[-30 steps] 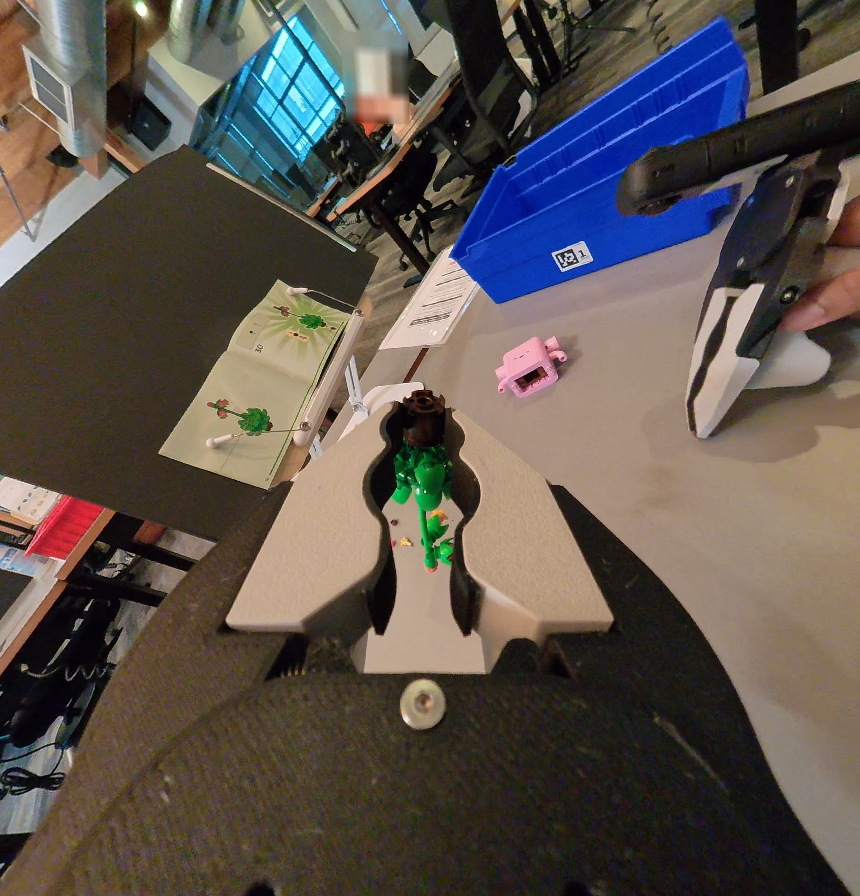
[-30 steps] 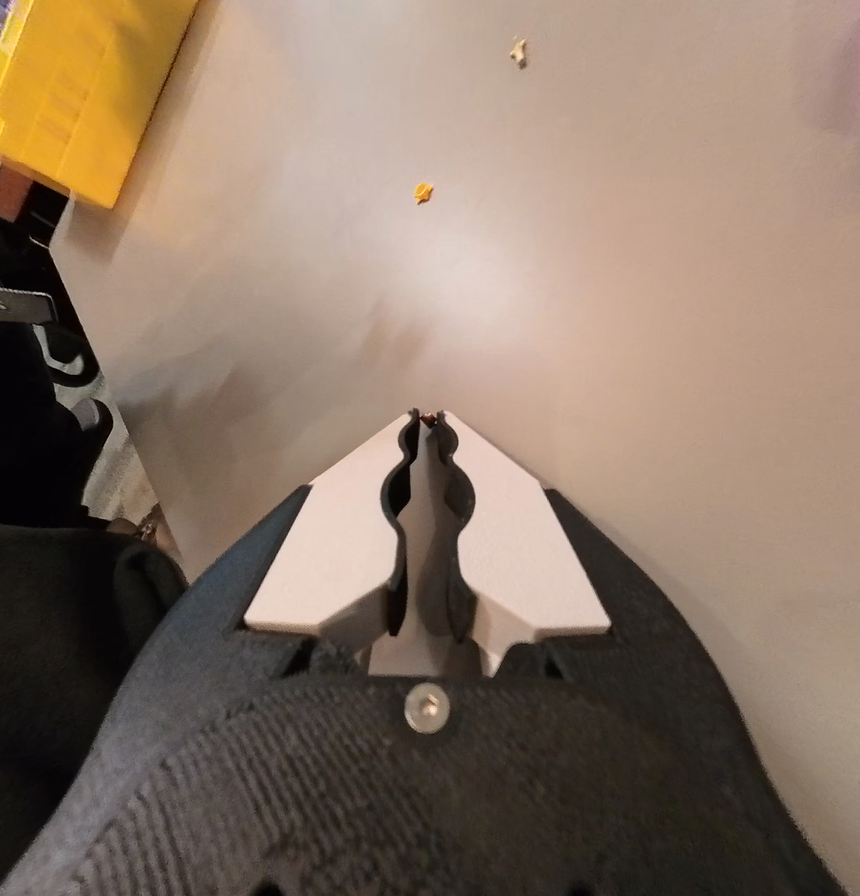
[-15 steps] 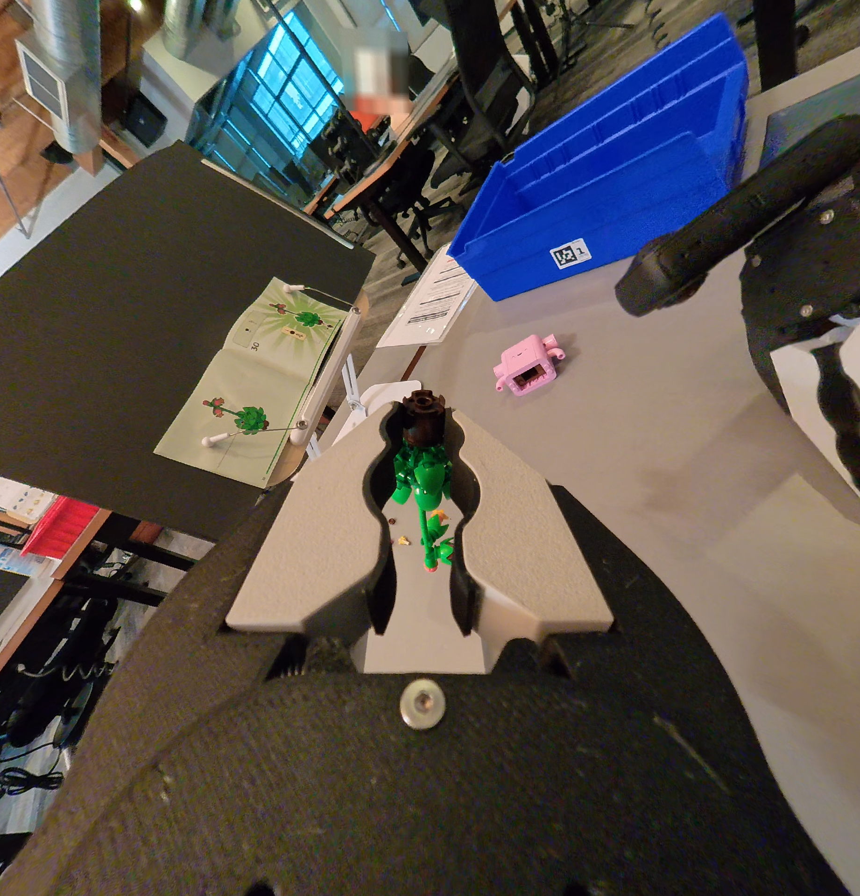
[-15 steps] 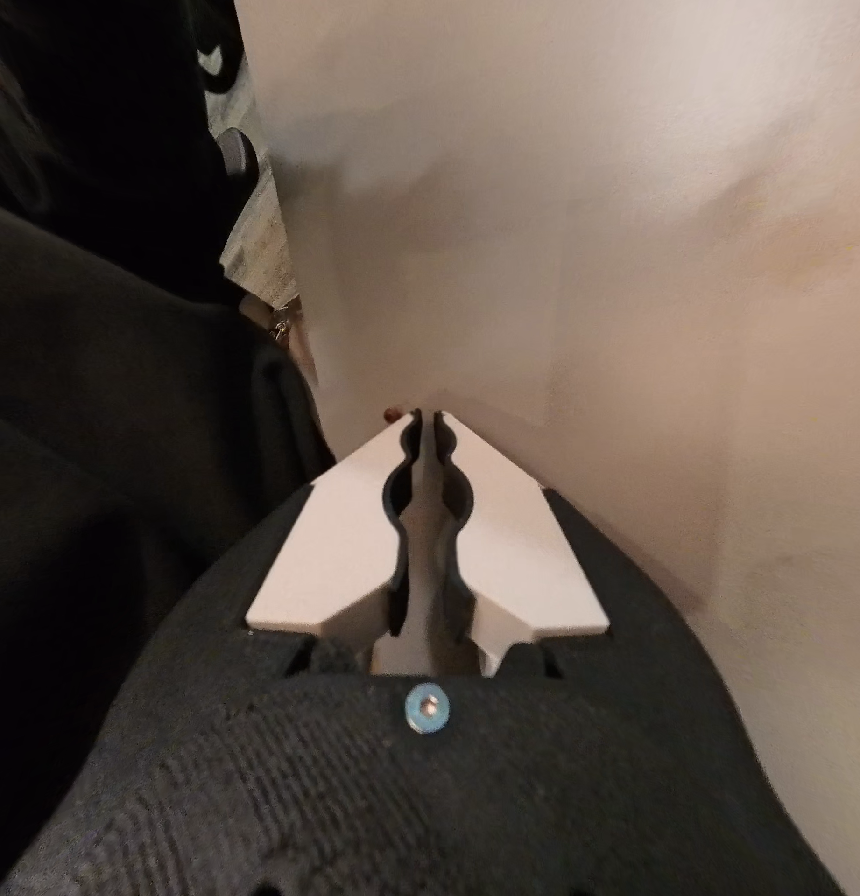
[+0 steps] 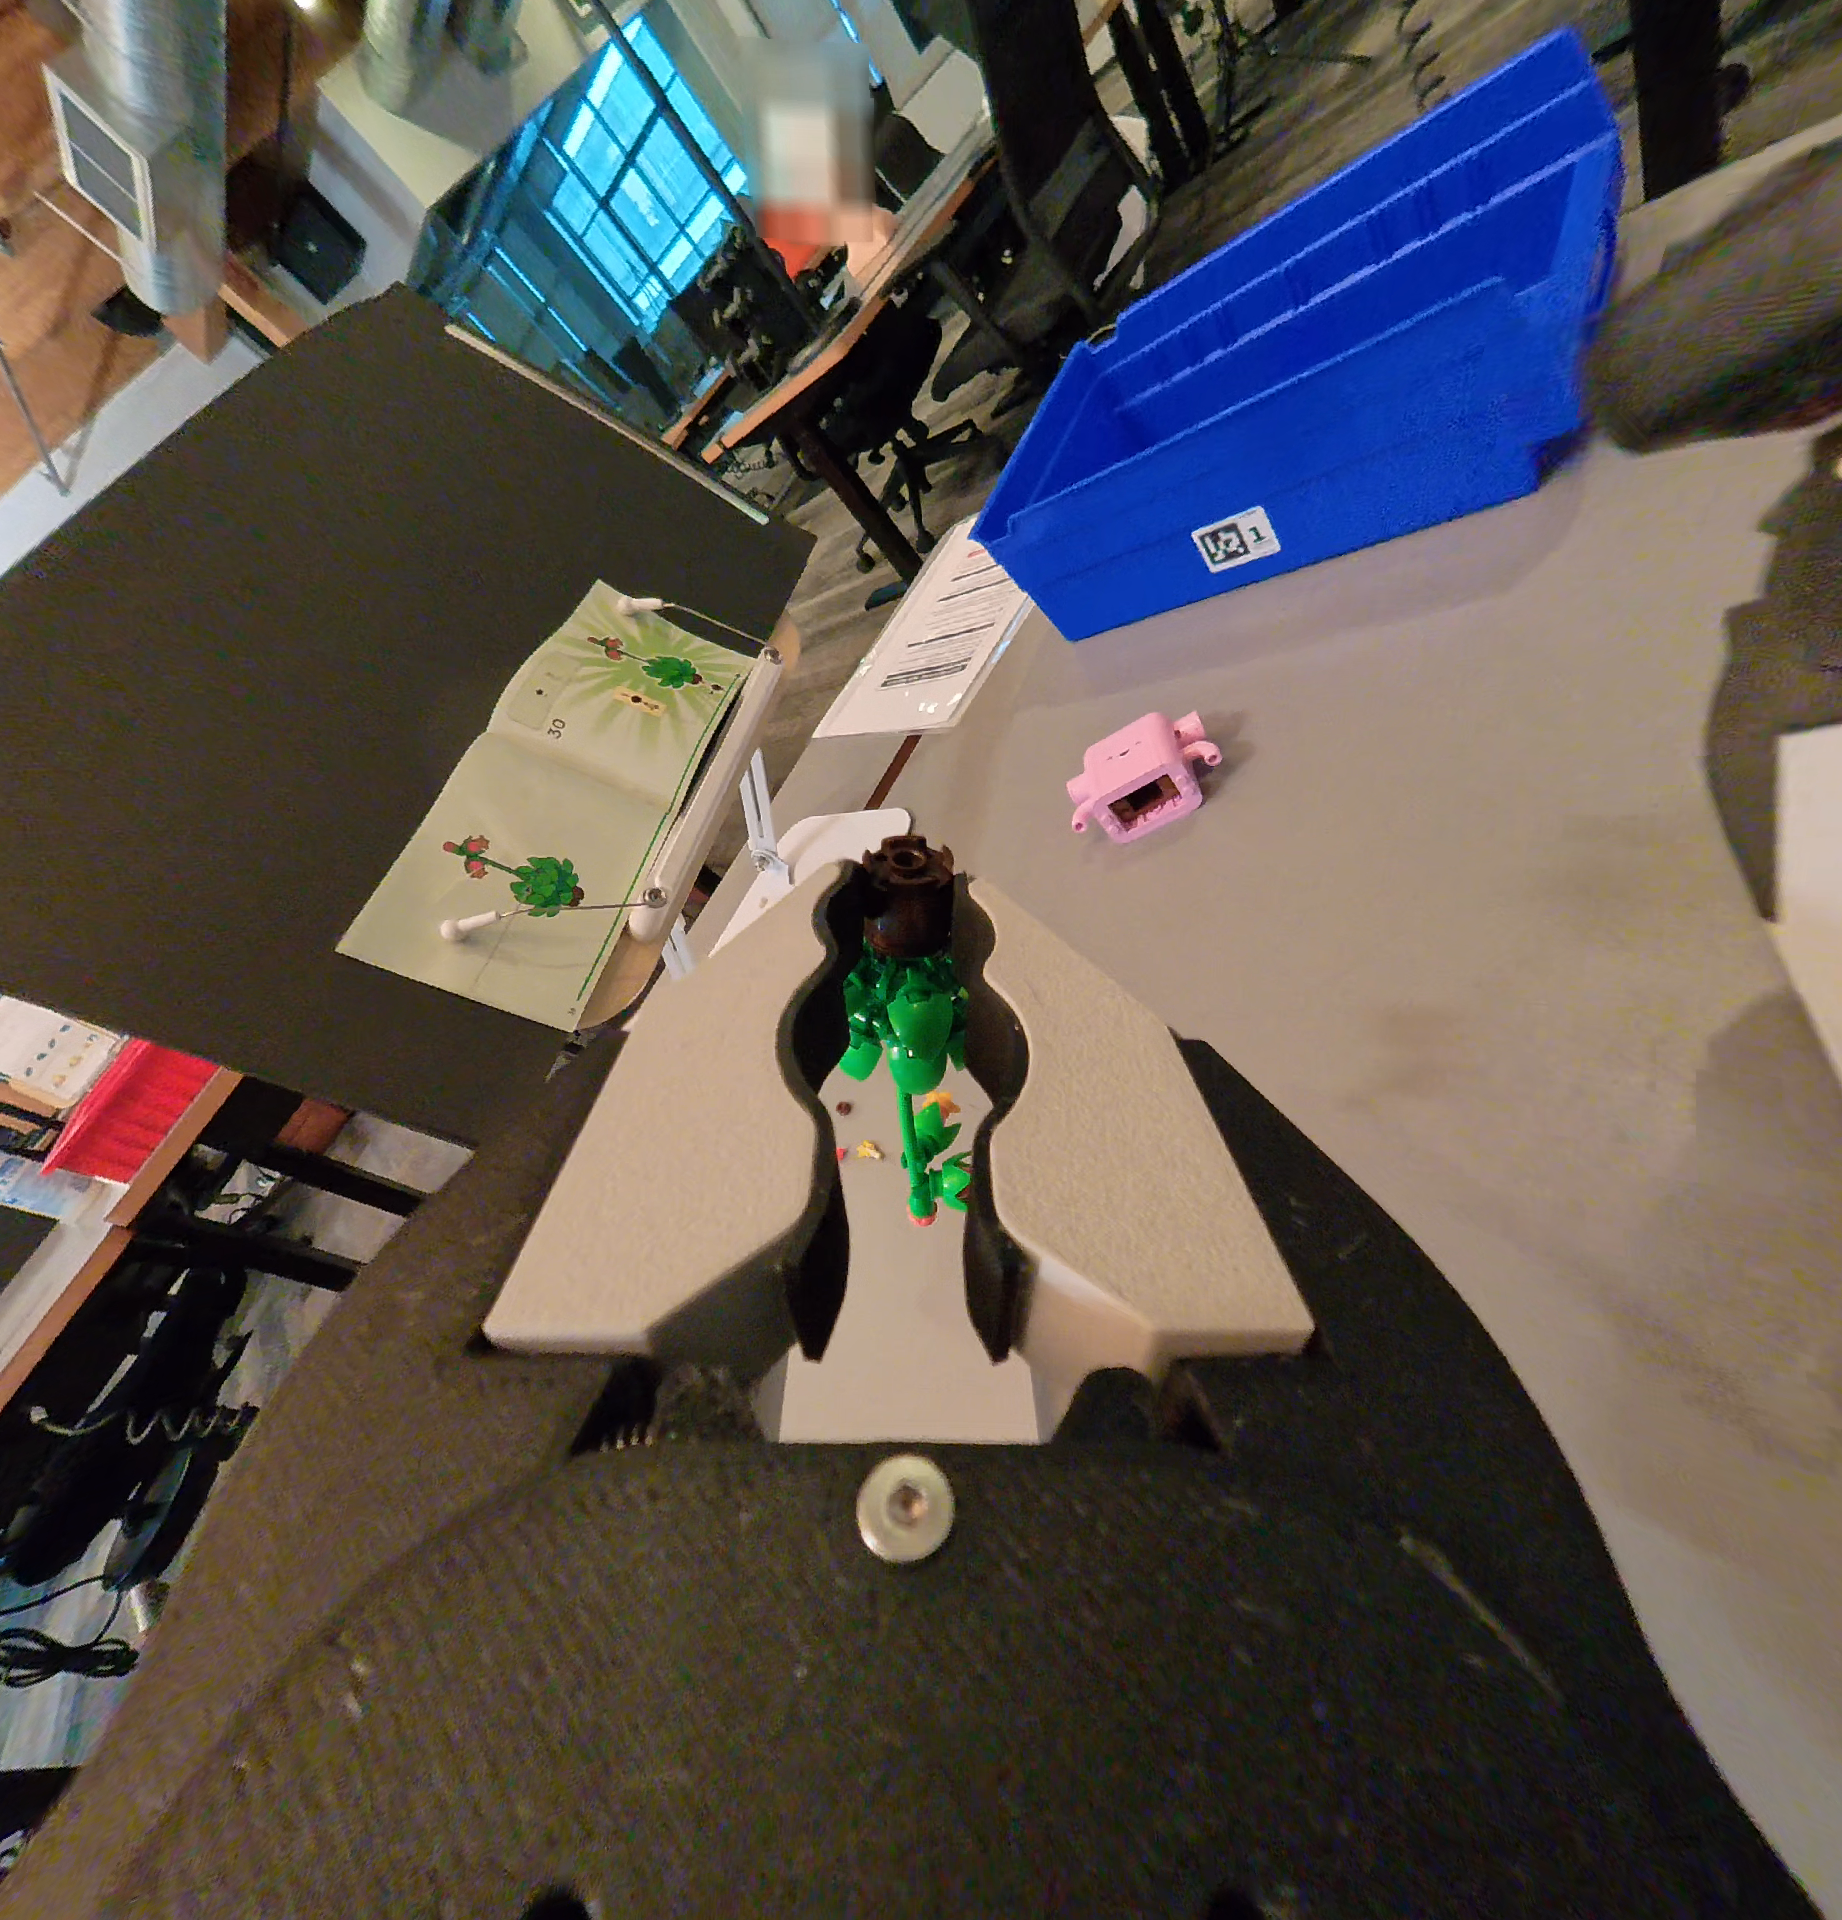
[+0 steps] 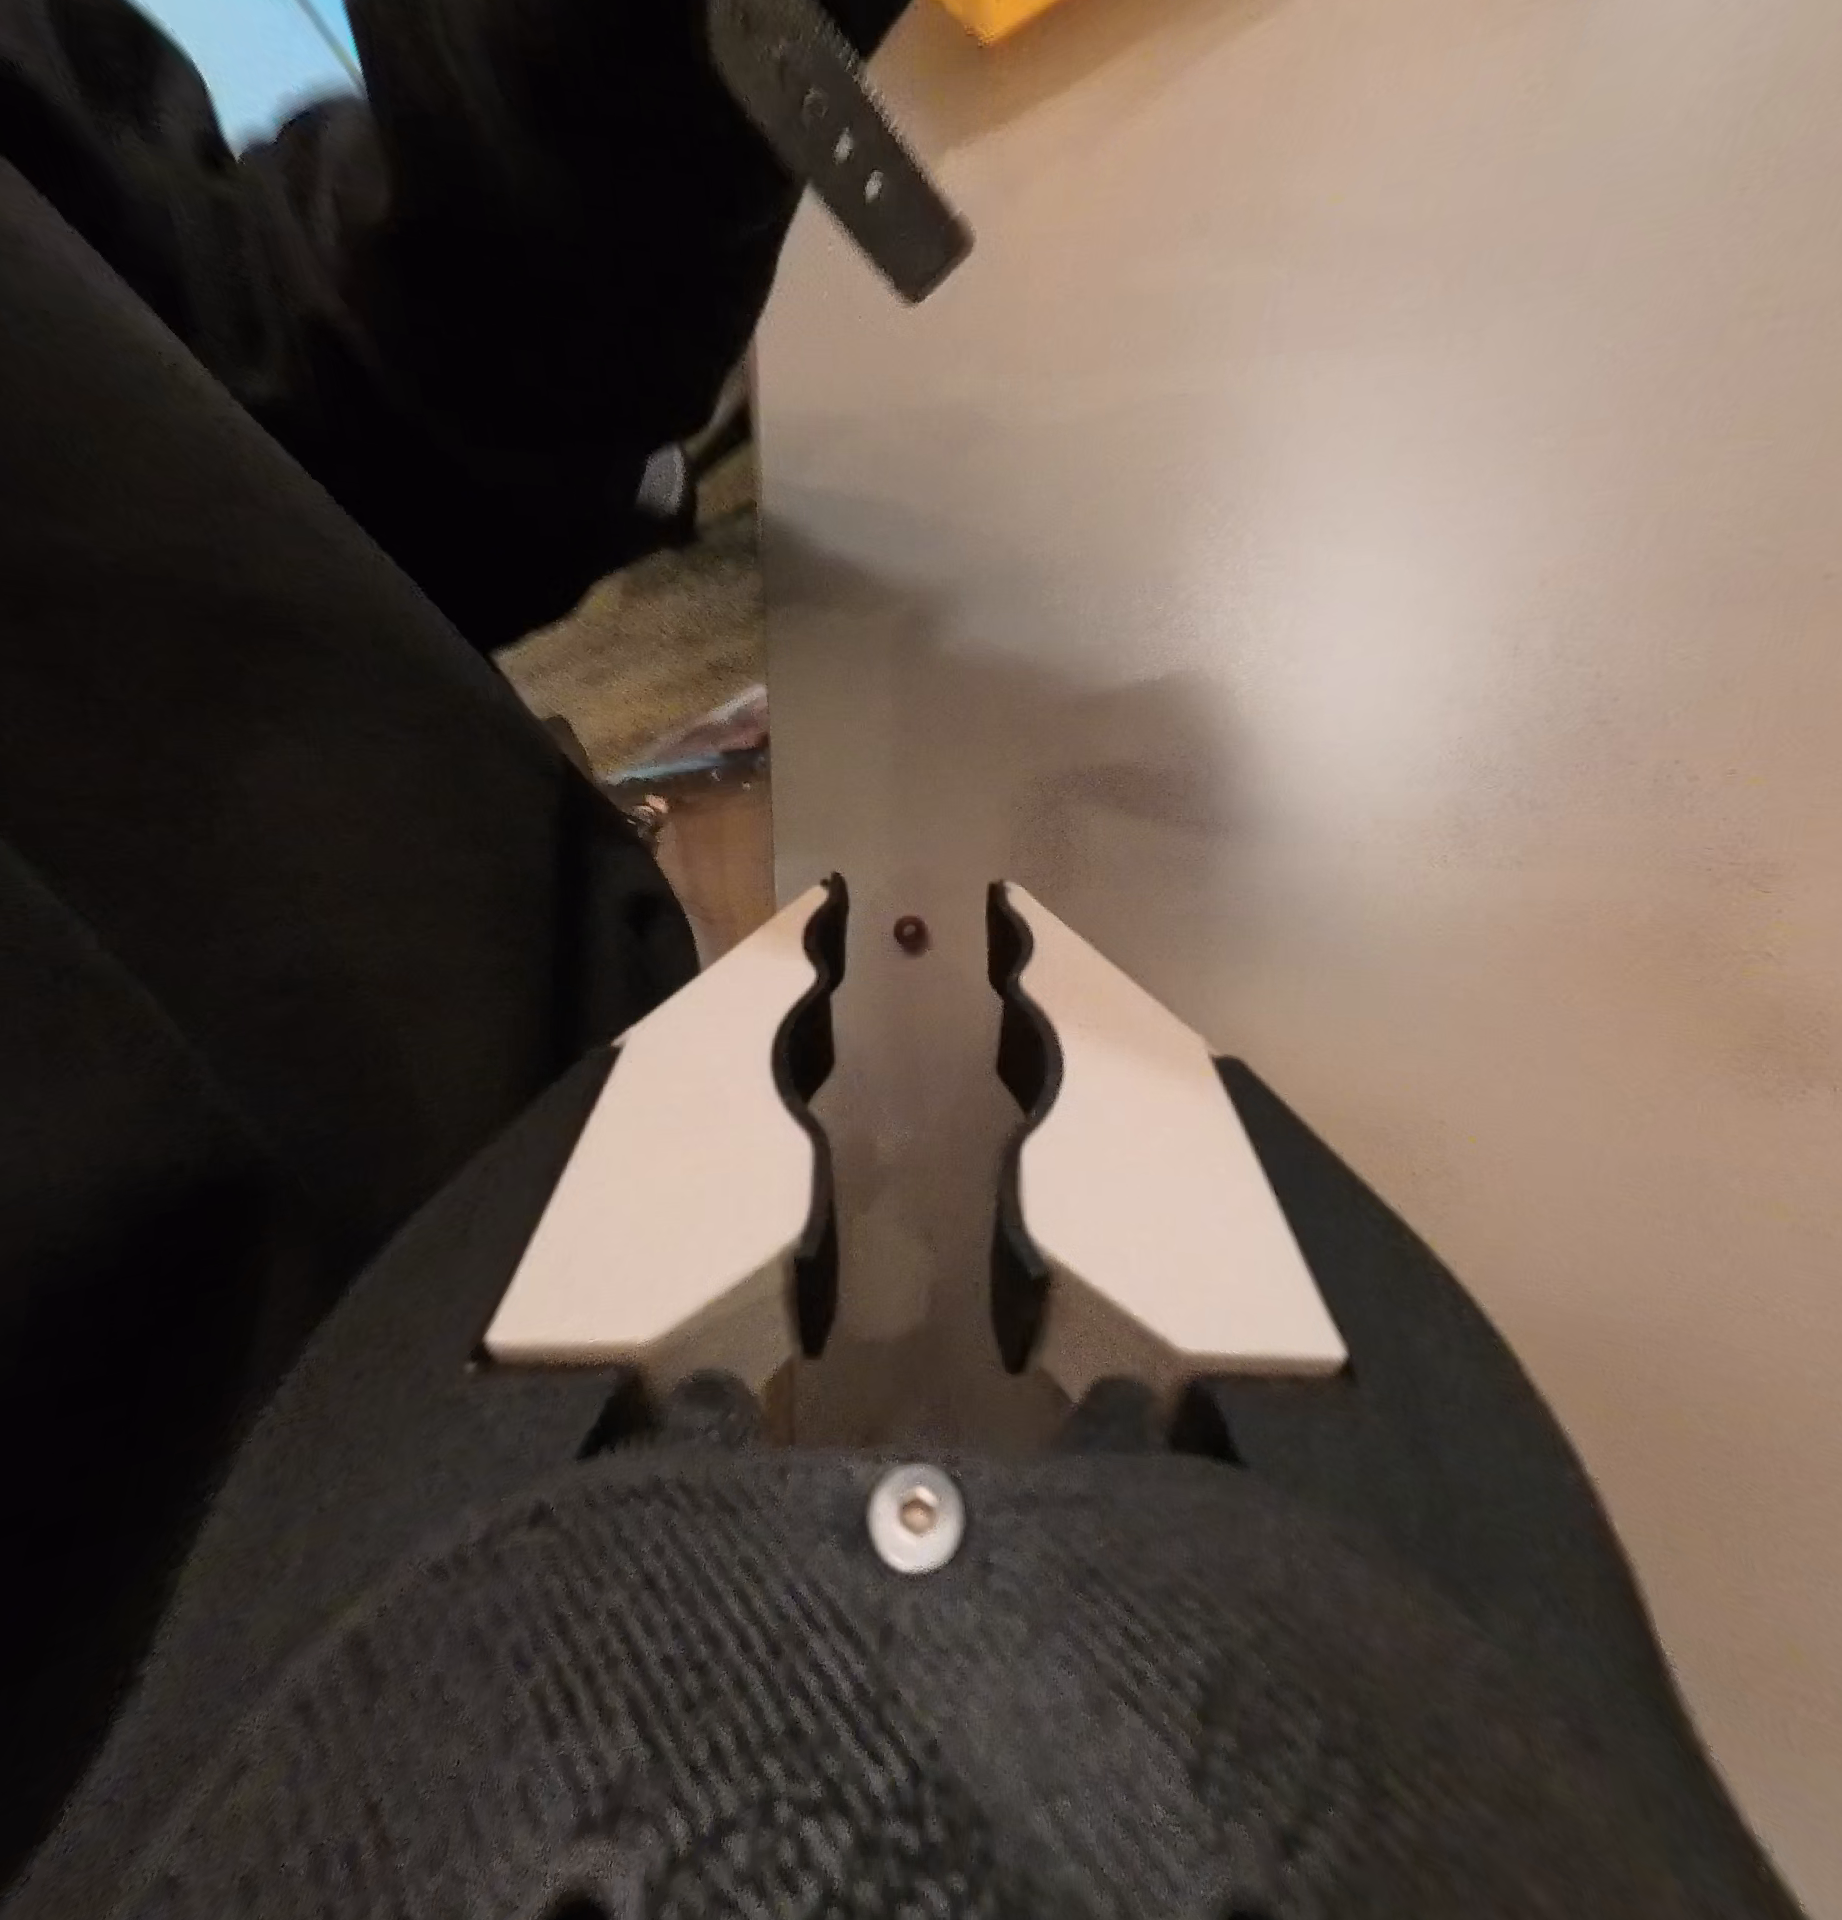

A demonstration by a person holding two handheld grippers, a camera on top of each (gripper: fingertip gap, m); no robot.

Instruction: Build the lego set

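Observation:
My left gripper (image 5: 906, 883) is shut on a lego plant held above the grey table (image 5: 1364, 1039). The plant's brown round top (image 5: 904, 914) sits at the fingertips, and its green leaves and stem (image 5: 912, 1049) hang between the fingers. A pink lego cube (image 5: 1140, 774) lies on the table beyond. My right gripper (image 6: 915, 894) is open and empty, low over the table near its edge. A tiny dark red round piece (image 6: 908, 932) lies on the table between its fingertips. The right gripper also shows blurred at the right edge of the left wrist view (image 5: 1790, 675).
A blue bin (image 5: 1312, 416) stands at the back of the table beside a printed sheet (image 5: 927, 644). An open instruction booklet (image 5: 574, 810) rests on a stand against a black board. Tiny loose pieces (image 5: 867, 1148) lie under the plant. A person's dark clothing (image 6: 273, 935) borders the table edge. Left tips to right tips: about 20 cm. My left gripper's tips are some 25 cm from the pink lego cube (image 5: 1140, 774).
My right gripper swung from the middle of the table to its near edge, then opened. The tiny dark red piece now lies on the table between its jaws. My left gripper stayed put.

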